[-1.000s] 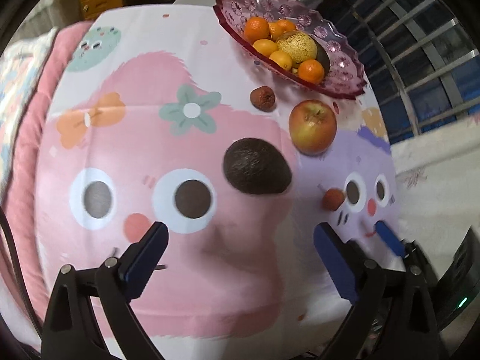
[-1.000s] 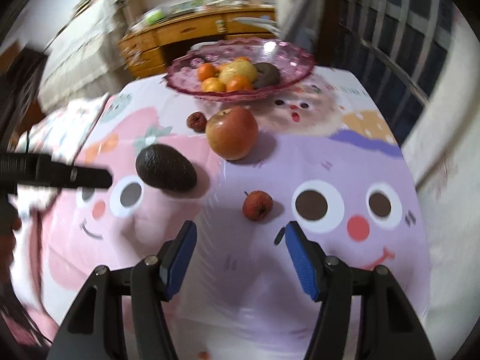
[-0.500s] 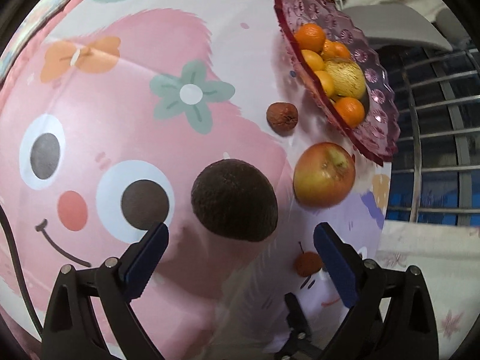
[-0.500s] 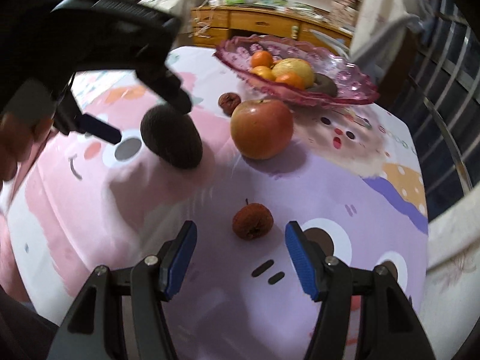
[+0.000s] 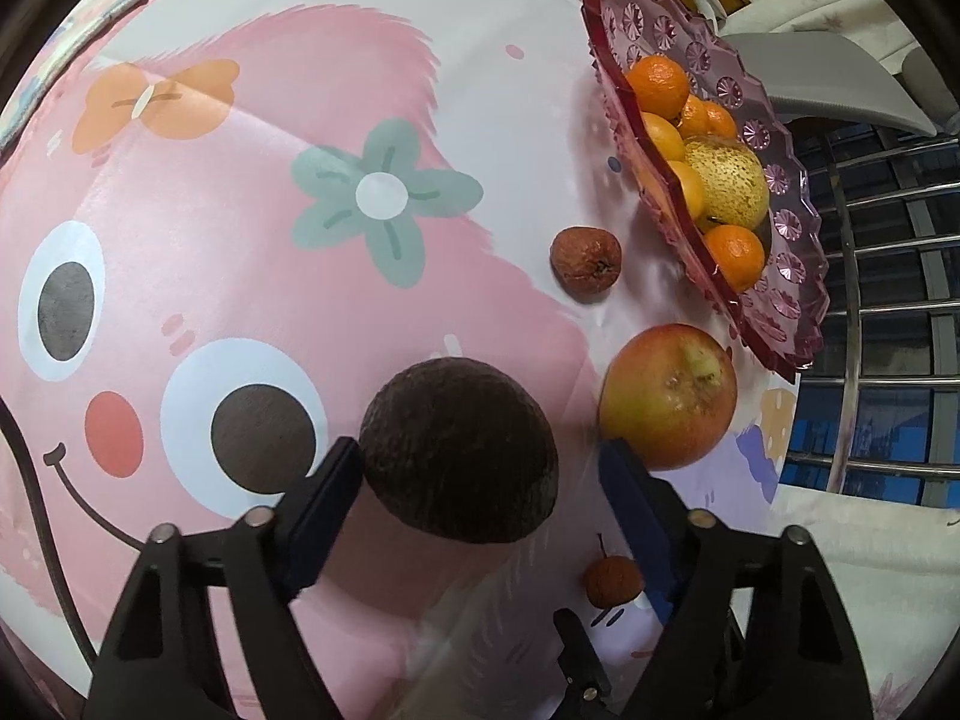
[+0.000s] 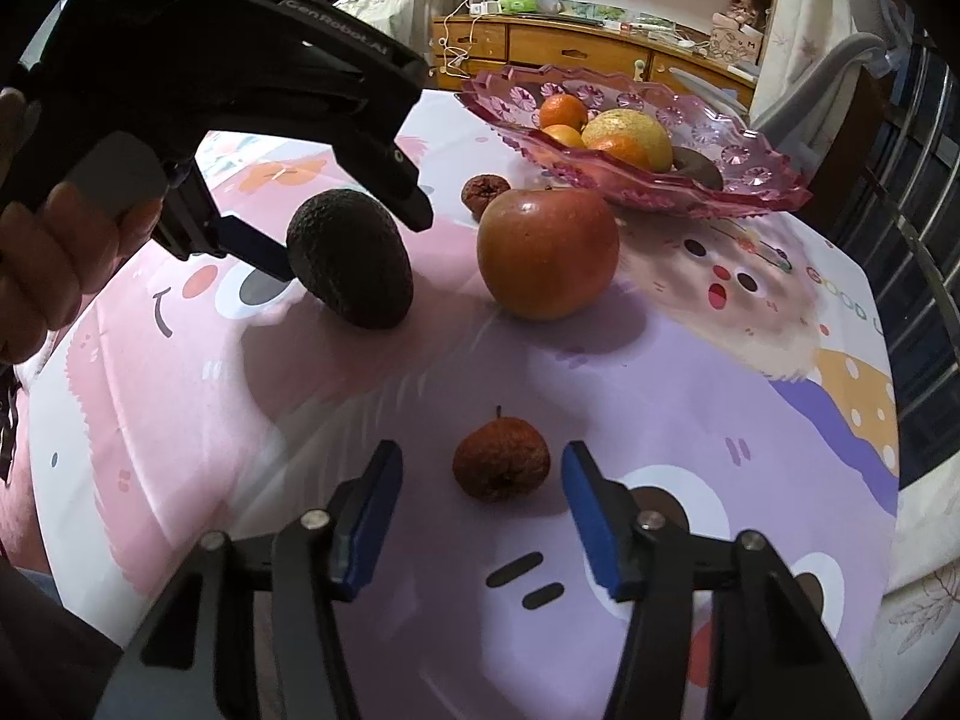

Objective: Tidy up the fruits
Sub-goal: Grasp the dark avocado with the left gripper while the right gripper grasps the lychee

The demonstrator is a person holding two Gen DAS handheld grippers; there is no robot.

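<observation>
A: How far along is the sorting?

B: Partly. The pink glass bowl (image 6: 636,138) already holds several oranges (image 5: 659,86) and a yellow pear (image 5: 727,189). Four fruits lie on the bench (image 6: 690,372): an avocado (image 5: 459,450), an apple (image 6: 547,253) and two shrivelled small fruits.

A: And the tools?

B: The left tool (image 5: 480,471) is spread around the avocado; one pad looks to touch its side, the other stands just off it, so it isn't clamped. The right tool (image 6: 480,495) is released too, its pads either side of the near shrivelled fruit (image 6: 501,467), apart from it.

A: Anything in the way?

B: The apple sits just beside the avocado, near the left tool's outer finger, and between it and the bowl. The far shrivelled fruit (image 5: 585,264) lies close under the bowl's rim. I'd judge both grasps are about to close. Behind the bench are a wooden dresser (image 6: 570,51) and a grey chair (image 6: 852,60).
</observation>
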